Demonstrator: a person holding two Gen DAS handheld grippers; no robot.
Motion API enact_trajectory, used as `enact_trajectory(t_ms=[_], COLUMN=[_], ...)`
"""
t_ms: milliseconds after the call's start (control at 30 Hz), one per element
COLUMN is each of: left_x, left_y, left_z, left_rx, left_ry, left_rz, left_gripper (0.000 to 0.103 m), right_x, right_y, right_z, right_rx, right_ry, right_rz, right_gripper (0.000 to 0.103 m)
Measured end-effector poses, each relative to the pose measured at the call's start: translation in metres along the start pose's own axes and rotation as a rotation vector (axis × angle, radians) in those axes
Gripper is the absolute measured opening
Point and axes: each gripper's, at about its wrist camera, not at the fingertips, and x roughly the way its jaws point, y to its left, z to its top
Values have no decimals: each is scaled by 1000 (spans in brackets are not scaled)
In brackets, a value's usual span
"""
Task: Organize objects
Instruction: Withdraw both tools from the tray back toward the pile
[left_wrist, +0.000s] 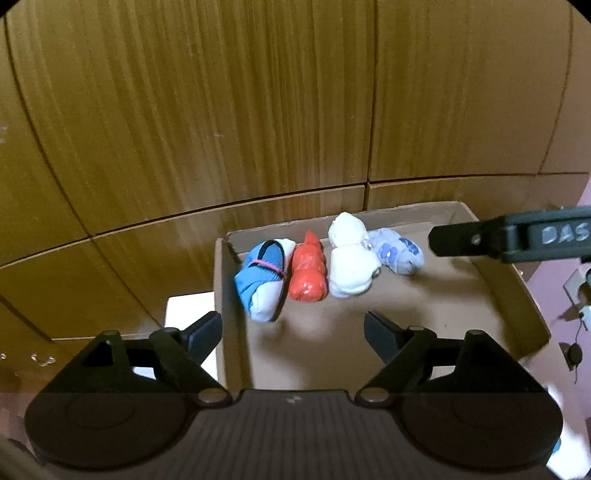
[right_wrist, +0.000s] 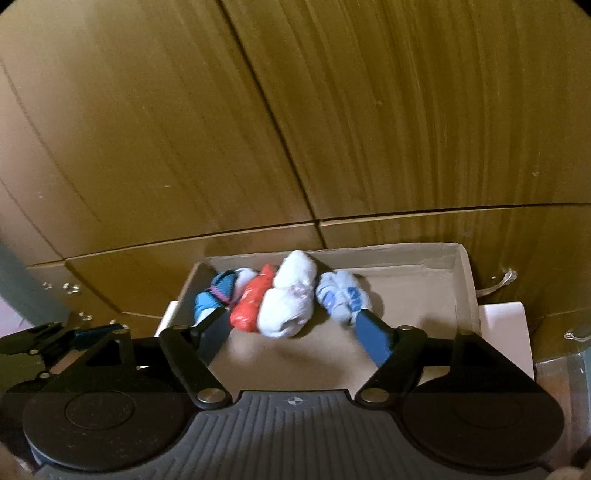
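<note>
Behind right gripper (right_wrist: 290, 332) fingers — blue sock (right_wrist: 212, 299) half-hidden.

A home setting was suggested: wood-veneer cabinet doors (left_wrist: 221, 110) were seen behind a shallow cardboard box (left_wrist: 509, 295) in which rolled sock bundles (left_wrist: 351, 266) were laid side by side in a row.

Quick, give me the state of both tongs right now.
Left tongs: open, holding nothing, above the cardboard box.
Right tongs: open, holding nothing, near the row of rolled socks.
</note>
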Motion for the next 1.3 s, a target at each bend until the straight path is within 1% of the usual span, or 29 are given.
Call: enact_trajectory(t_ms=[67,133,167,267,433,533,633,733,800,867,967,1033,1133,1200,1300], left_x=[-11,-21,-27,-40,-66,-79,-94,-107,-110,-109,-104,-100,-90,-86,-78], left_y=[-1,-2,-3,-2,4,5,3,-5,-11,-21,-37,-45,-52,-57,-64], left_z=[-8,-15,-19,-29,-54,-79,-116,-158,-179,-193,-201,-202,-197,-197,-196], left_rx=[15,28,34,40,26,14,-14,-37,-48,-45,-18,-12,-20,-19,-17], left_ry=[-19,-40,-50,-67,-99,-111,-125,-134,-137,-125,-120,-108,-89,-81,-61], left_rz=[14,29,41,59,58,61,55,7,-19,-54,-86,-103,-132,-142,-151], left_gripper=[89,98,99,102,102,102,102,102,102,102,102,102,102,102,102], right_x=[-15,-27,-34,-53,-88,-112,-129,-141,-145,-141,-130,-124,-118,-114,-109], right_y=[2,5,6,9,16,19,17,17,19,21,27,31,36,36,33], right_z=[-6,-13,-17,-27,-55,-87,-129,-179,-212,-239,-265,-273,-277,-276,-276], right_rx=[-2,-8,-12,-12,-54,-99,-132,-188,-250,-290,-362,-412,-454,-467,-462], right_ry=[-9,-19,-25,-38,-75,-100,-111,-119,-123,-106,-88,-93,-99,-101,-104], right_rz=[13,24,30,44,53,47,23,3,-30,-43,-64,-78,-83,-86,-82], right_gripper=[84,84,85,86,89,93,94,94,94,94,94,94,92,88,77])
